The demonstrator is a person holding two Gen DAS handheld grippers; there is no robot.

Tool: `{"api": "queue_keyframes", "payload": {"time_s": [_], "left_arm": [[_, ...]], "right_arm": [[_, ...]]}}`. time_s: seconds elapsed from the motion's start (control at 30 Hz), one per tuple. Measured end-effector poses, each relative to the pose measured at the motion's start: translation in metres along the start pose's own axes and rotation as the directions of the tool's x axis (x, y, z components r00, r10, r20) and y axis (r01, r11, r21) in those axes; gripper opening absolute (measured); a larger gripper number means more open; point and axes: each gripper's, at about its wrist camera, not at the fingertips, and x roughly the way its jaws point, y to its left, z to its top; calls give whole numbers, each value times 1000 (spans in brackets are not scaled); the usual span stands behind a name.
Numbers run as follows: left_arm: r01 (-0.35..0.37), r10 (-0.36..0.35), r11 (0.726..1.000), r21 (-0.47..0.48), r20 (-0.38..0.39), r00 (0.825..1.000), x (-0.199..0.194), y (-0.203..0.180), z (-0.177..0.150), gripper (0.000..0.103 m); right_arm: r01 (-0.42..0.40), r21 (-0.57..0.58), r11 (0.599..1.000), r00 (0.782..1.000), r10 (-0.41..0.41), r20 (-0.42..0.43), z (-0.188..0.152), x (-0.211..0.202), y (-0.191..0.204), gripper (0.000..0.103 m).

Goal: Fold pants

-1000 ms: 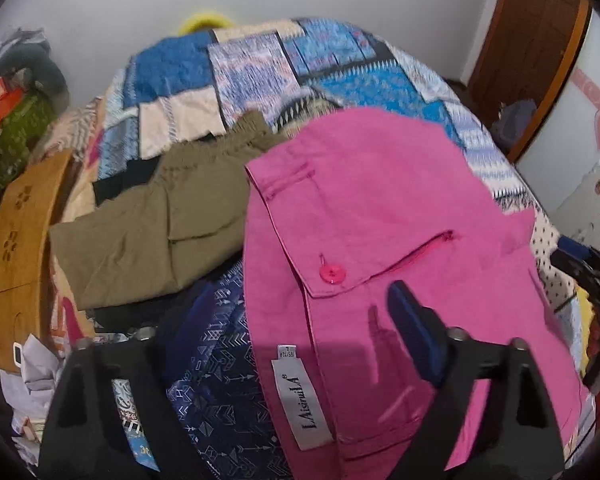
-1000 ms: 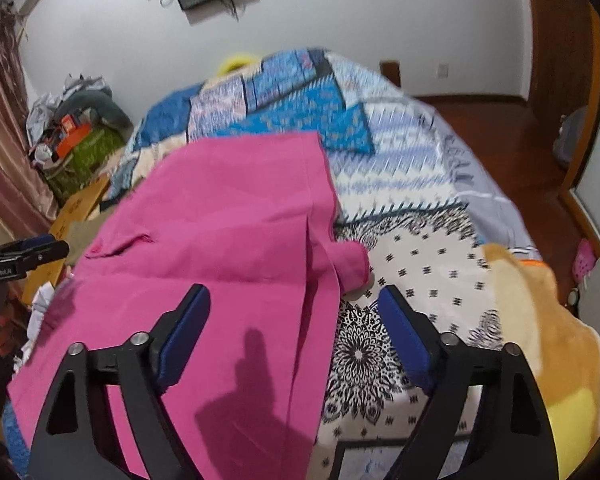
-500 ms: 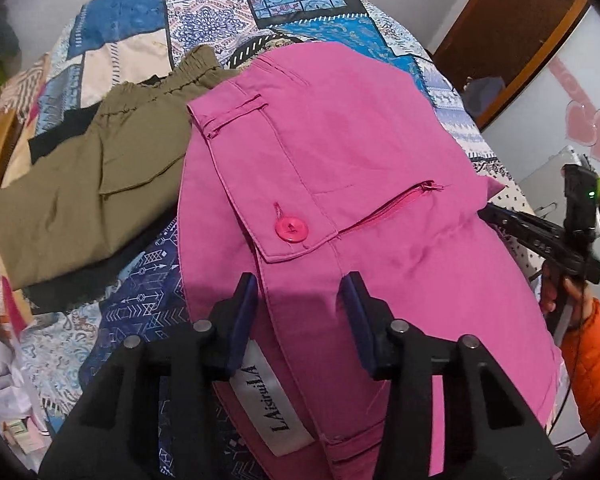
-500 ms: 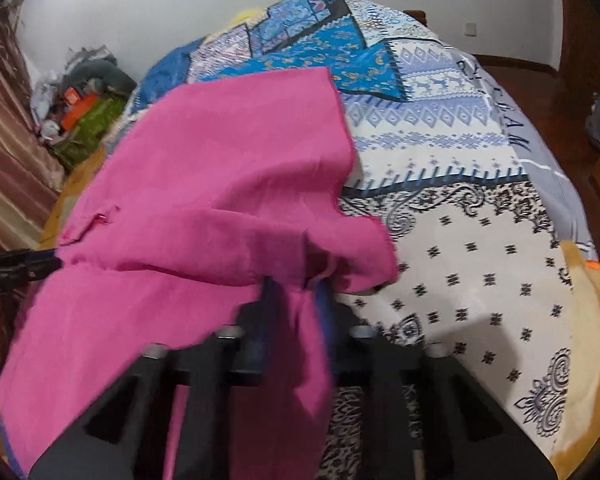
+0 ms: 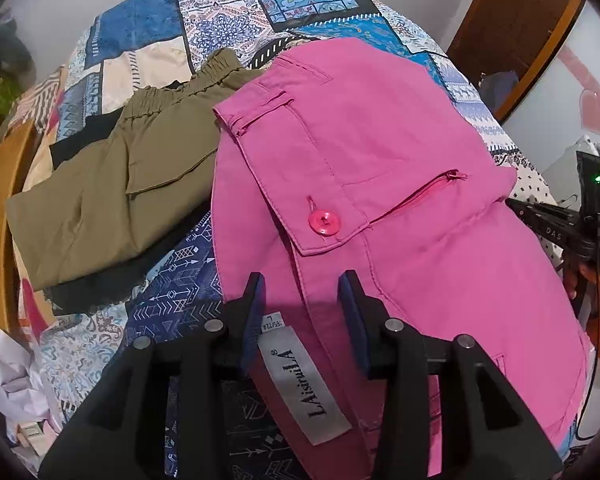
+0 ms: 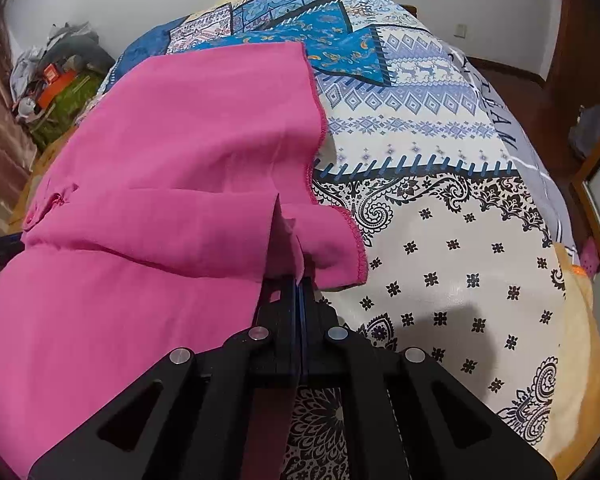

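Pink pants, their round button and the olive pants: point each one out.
pink pants (image 5: 400, 152): left wrist view, on the seat panel.
button (image 5: 324, 221): left wrist view, on its face.
olive pants (image 5: 100, 204): left wrist view, on the folded leg.

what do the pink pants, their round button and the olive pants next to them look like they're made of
Pink pants: matte woven cloth, probably cotton or linen; soft creases, visible stitching. Round pink button: glossy, likely plastic; it catches a highlight. Folded olive-green pants: thin matte woven fabric with a gathered elastic waistband; the fibre cannot be told.
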Motion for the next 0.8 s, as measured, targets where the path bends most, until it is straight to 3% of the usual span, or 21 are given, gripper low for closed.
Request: {"api": "queue_keyframes", "payload": {"time_s": [0.23, 0.3, 0.37, 0.53, 0.7, 0.8], "left_arm": [[-20, 20, 999, 47, 0, 1000, -11, 0, 3, 41], [-25, 24, 998, 50, 21, 999, -17, 0, 4, 41], [-16, 15, 999, 42, 41, 999, -22, -1, 8, 41], [23, -23, 1000, -8, 50, 998, -19, 5, 27, 44], [85, -85, 993, -87, 0, 996, 4, 14, 43, 49], [123, -129, 984, -126, -38, 991, 21, 15, 43, 57]], "right_arm": [[3, 4, 1000, 1000, -3, 12, -5, -31, -4, 5], [5, 13, 1000, 999, -6, 42, -6, -45, -6, 15], [-6, 38, 999, 997, 3, 76, -3, -56, -12, 32], [-16, 99, 995, 989, 2, 147, 13, -64, -21, 47], [-39, 159, 987, 987, 14, 157, 26, -47, -25, 47], [-49, 186, 981, 993, 28, 111, 30, -24, -27, 47]]}}
